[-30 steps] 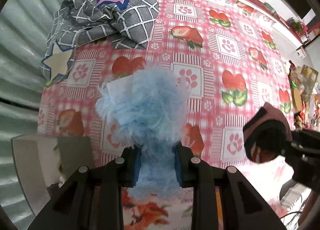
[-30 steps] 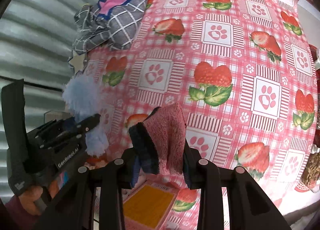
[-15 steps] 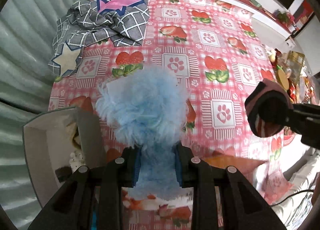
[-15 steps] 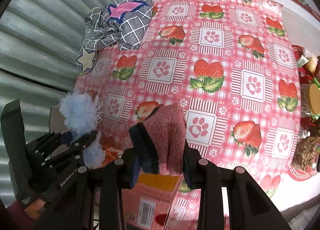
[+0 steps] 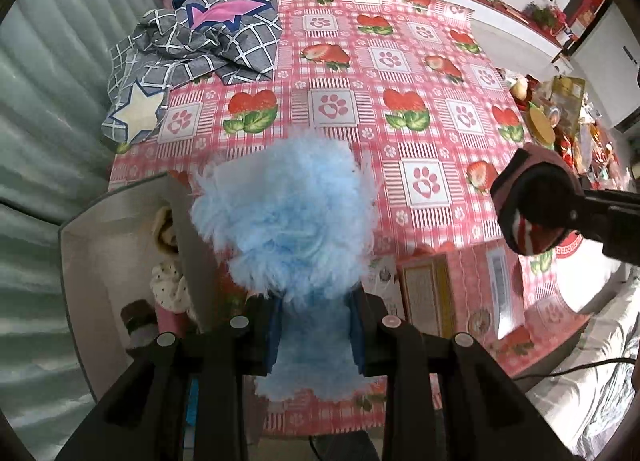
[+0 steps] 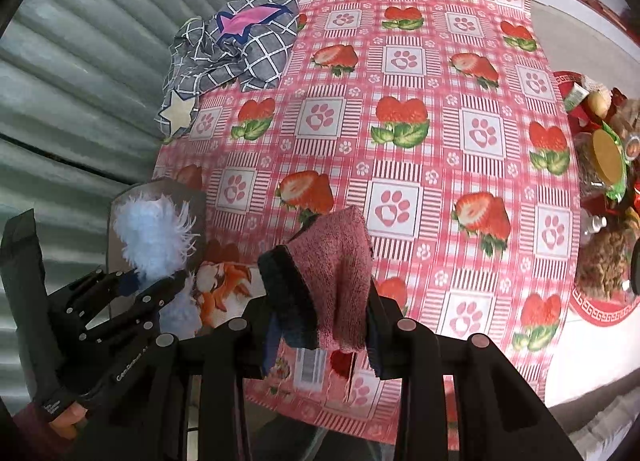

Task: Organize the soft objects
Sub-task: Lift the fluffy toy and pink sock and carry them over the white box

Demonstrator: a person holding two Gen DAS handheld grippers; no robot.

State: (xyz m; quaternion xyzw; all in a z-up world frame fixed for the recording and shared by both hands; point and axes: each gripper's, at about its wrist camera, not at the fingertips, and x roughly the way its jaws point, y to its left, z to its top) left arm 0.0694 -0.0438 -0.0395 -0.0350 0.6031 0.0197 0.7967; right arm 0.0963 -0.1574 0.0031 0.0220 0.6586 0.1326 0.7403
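My left gripper is shut on a fluffy light-blue soft item, held in the air above the near-left part of the table. The same blue fluff shows at the left in the right wrist view, in the left gripper. My right gripper is shut on a folded pink and dark sock-like cloth, also off the table. That pink cloth appears at the right in the left wrist view. A grey box at the left holds several soft items.
A strawberry and paw-print tablecloth covers the table. A crumpled grey checked cloth with stars lies at the far left corner. Jars and snack packets crowd the right edge. A corrugated metal wall runs along the left. Flat pink packages lie near the front edge.
Both grippers have risen and drawn back toward the near edge with their items. More of the table, the grey box and the front packages has come into view.
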